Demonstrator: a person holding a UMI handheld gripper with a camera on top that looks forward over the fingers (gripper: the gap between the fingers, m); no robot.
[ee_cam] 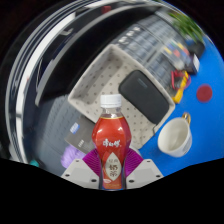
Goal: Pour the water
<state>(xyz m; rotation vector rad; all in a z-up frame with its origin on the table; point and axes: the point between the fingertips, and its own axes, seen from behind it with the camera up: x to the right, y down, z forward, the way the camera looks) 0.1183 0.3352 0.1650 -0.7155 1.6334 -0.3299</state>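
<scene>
A bottle (111, 140) of reddish-brown drink with a white cap and a red label stands upright between my fingers. My gripper (111, 163) is shut on the bottle; the purple pads (80, 160) press on both sides of its lower body. A white cup (176, 137) sits to the right of the bottle on a blue surface (205, 125), apart from it, tilted in this view so its mouth shows. The scene behind leans, so the gripper is held tilted above the table.
Behind the bottle stands a pale slatted basket (108, 60) holding a dark flat object (148, 95). A red round thing (205, 93) lies on the blue surface beyond the cup. Small colourful items (183, 78) sit along the basket's right side.
</scene>
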